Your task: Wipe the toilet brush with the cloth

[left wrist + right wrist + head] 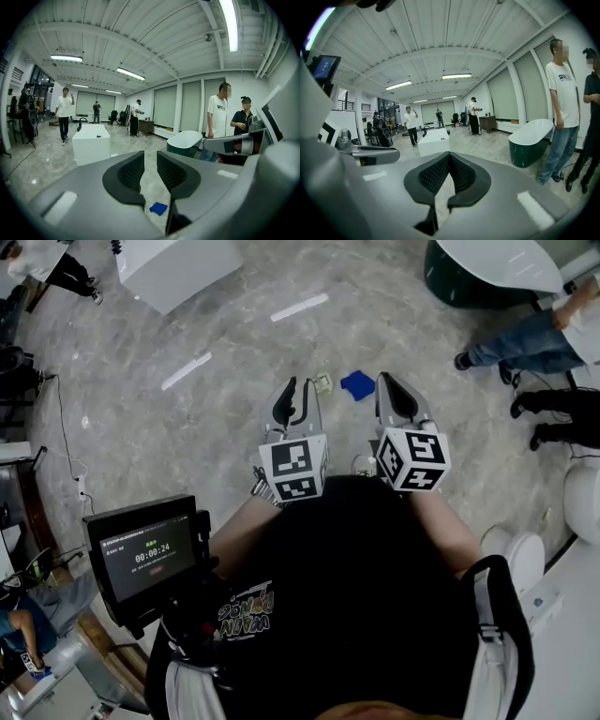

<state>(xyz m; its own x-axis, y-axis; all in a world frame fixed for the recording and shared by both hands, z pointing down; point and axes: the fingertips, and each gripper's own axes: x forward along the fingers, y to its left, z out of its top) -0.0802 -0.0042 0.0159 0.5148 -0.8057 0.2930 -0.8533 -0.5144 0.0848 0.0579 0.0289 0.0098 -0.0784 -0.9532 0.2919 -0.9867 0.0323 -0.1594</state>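
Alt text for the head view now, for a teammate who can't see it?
Left claw open, right claw shut, both empty, held out over a marble floor; a blue cloth lies on it beyond their tips.

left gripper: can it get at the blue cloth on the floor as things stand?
Probably yes: the blue cloth lies on the floor ahead of the left gripper, nothing seen between them, and its jaws stand apart, empty. It would have to come down first.
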